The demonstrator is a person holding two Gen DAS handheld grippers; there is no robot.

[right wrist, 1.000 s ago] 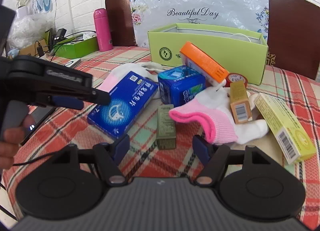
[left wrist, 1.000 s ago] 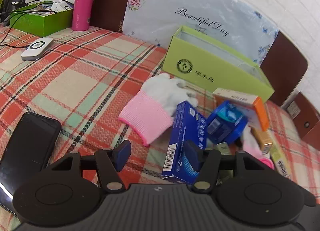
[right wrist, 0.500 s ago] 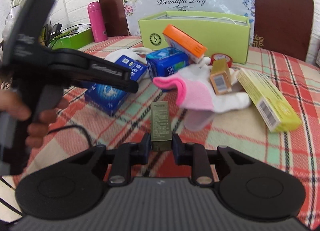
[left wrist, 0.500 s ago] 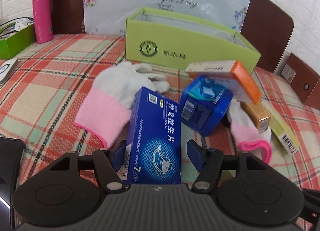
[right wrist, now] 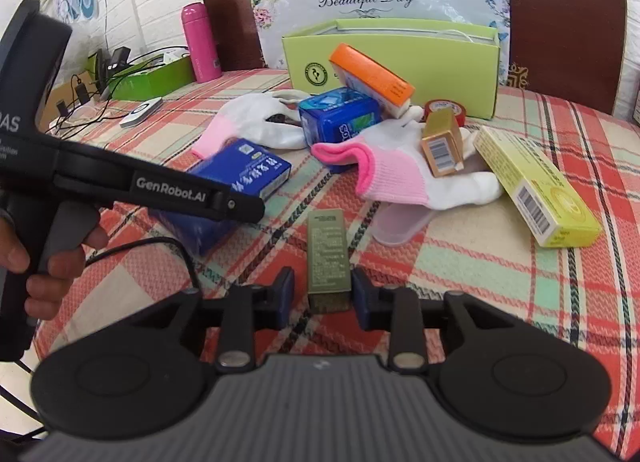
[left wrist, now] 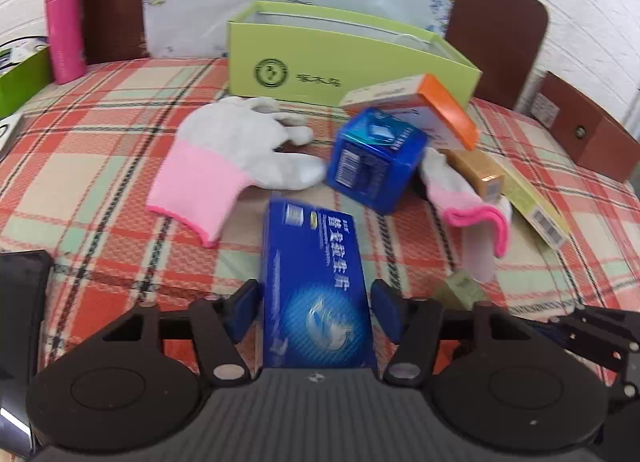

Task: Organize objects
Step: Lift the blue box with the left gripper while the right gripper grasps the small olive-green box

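My left gripper (left wrist: 316, 308) straddles the near end of a flat blue box (left wrist: 316, 282); its jaws stand close to the sides with small gaps. The blue box also shows in the right wrist view (right wrist: 240, 178). My right gripper (right wrist: 324, 294) has its jaws partly apart around a small olive-green box (right wrist: 329, 258); the right pad touches it and the left pad stands off. An open lime-green box (left wrist: 340, 62) stands at the back of the table. A pile of gloves and small boxes lies in front of it.
White-and-pink gloves (left wrist: 224, 158) (right wrist: 404, 174), a blue packet (right wrist: 340, 118), an orange-ended box (right wrist: 372, 78), a gold box (right wrist: 442, 146), a yellow box (right wrist: 536, 186) and red tape (right wrist: 444, 110) lie about. A pink flask (left wrist: 64, 28) stands back left. A phone (left wrist: 20, 314) lies left.
My left gripper has swung onto the blue box and now straddles it. My right gripper closed on the olive-green box half a second ago and has since opened a little.
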